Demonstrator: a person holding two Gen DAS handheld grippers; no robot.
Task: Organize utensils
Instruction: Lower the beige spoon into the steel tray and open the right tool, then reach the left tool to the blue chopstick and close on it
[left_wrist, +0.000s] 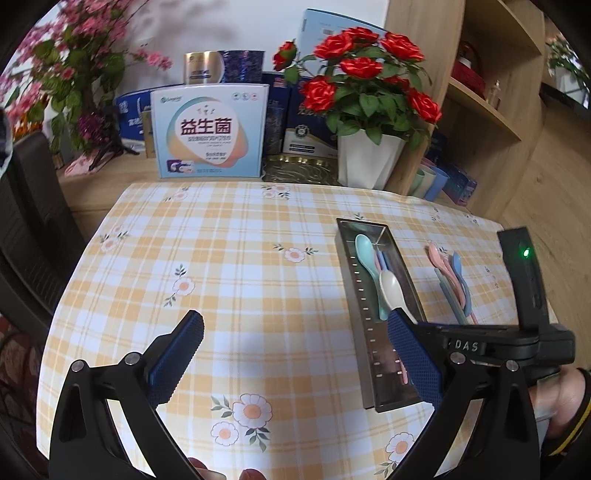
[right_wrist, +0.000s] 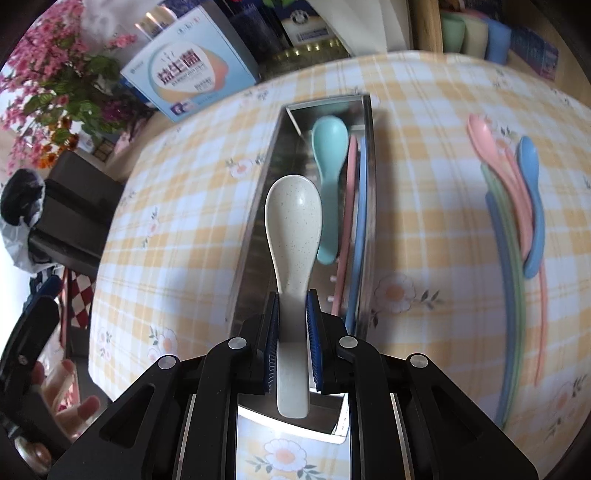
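The desk cloth (left_wrist: 229, 258) is a yellow-orange and white check with little white daisies that have orange centres. The tray (right_wrist: 258, 206) is shiny silver metal. Inside it there's a teal spoon (right_wrist: 328, 177), and a cream speckled spoon (right_wrist: 293, 236) over it. The loose utensils (right_wrist: 517, 206) beside it are pink, blue and green. Roses (left_wrist: 364, 66) are bright red in a white pot (left_wrist: 365, 158). Both tools have blue pads (left_wrist: 177, 354) on black.

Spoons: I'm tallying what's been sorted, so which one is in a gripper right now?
The speckled cream spoon, clamped by its handle in the right gripper over the metal tray; the others lie loose.
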